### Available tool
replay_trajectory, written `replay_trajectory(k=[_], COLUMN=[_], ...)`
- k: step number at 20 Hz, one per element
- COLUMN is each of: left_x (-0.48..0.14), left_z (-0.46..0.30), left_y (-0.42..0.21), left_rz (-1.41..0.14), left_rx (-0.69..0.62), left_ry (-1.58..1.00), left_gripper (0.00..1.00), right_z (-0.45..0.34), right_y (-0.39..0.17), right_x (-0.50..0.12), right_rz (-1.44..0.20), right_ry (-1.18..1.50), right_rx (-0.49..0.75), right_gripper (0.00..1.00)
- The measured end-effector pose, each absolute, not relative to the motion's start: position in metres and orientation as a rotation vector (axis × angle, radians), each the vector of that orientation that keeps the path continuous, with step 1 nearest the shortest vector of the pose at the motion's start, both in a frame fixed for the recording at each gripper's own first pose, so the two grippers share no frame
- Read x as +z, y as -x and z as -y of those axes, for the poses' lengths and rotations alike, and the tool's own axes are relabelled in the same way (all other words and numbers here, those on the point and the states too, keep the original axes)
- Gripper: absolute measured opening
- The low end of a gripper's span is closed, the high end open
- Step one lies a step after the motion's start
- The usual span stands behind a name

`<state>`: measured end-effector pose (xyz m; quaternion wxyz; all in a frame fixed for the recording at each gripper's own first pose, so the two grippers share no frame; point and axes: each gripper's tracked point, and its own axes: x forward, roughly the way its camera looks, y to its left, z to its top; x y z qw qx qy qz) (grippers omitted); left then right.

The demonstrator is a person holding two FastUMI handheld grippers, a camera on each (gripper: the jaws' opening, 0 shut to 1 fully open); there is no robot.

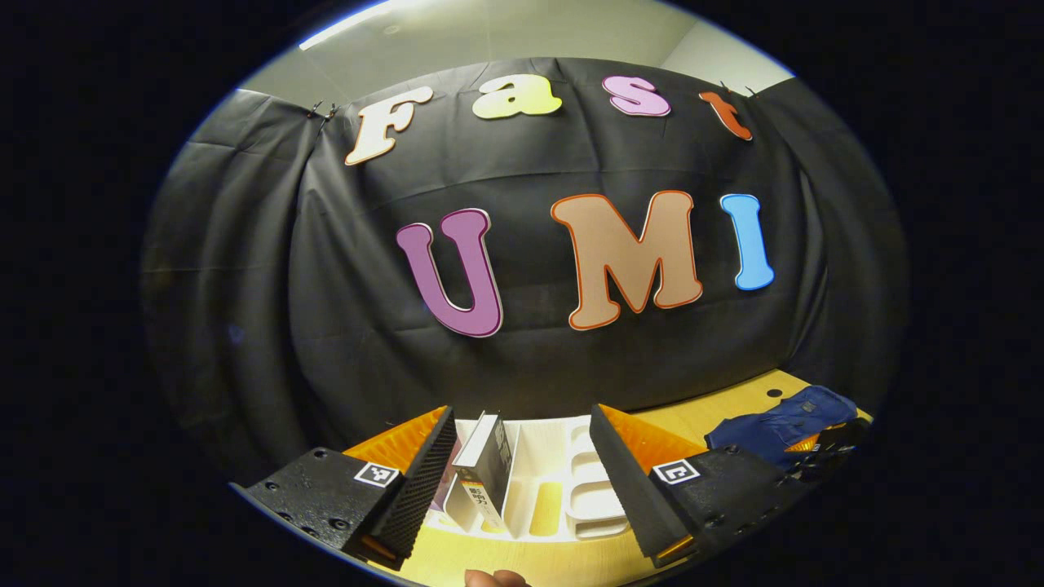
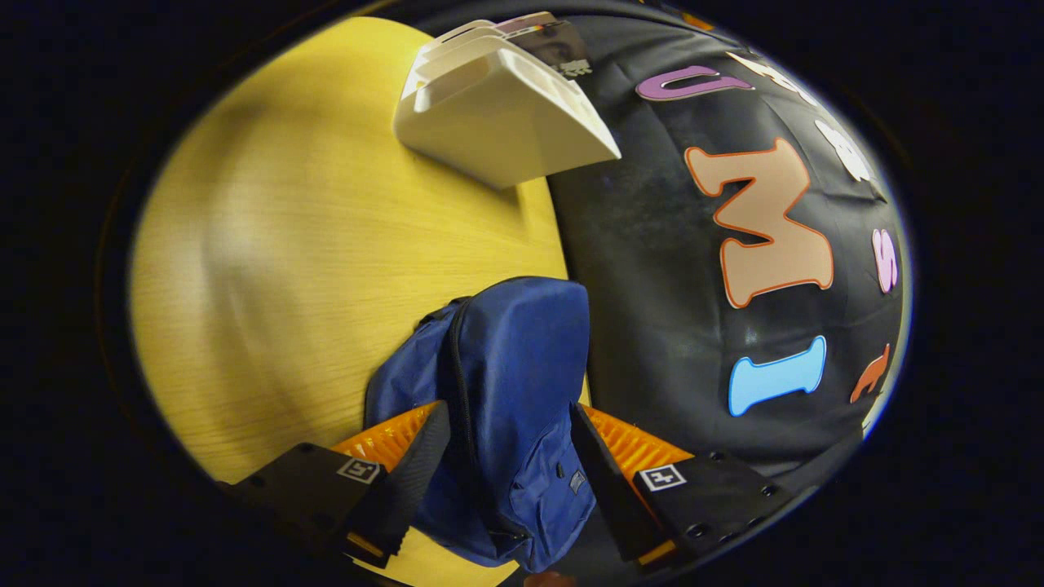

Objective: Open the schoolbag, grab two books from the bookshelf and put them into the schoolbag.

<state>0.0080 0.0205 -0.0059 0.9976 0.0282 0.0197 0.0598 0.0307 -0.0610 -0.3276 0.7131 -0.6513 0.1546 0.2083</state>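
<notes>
My yellow wood-grain table (image 2: 310,244) runs smooth up to the black, creased cloth wall (image 1: 522,359). On it, against the wall, the blue fabric schoolbag (image 2: 514,367) slumps soft and rounded, its dark zipper curving down one side. My right gripper (image 2: 510,473) has its ribbed black fingers spread wide on either side of the bag; I cannot tell if they touch it. The white moulded plastic bookshelf (image 1: 563,481) sits further along the wall, slotted into compartments. My left gripper (image 1: 522,481) stands apart before it, beside a tilted dark-spined book (image 1: 488,473).
</notes>
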Motion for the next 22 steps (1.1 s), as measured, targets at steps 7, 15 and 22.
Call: replay_trajectory(k=[7,15,22], left_x=[-0.004,0.001,-0.004], left_z=[-0.024,-0.019,-0.026], left_y=[-0.005,-0.006,-0.006], left_rz=[-0.045,-0.038,-0.052], left_rx=[0.137,0.133,0.147], left_ry=[-0.079,-0.096,-0.099], left_gripper=[0.96,0.96,0.96], right_z=[0.063,0.059,0.072], right_y=[-0.033,-0.031,-0.039], right_x=[-0.330,-0.325,-0.345], right_rz=[-0.329,-0.410,-0.553], right_ry=[1.479,1.441,1.412], right_rx=[0.455,0.540,0.515], right_gripper=[0.88,0.82,0.10])
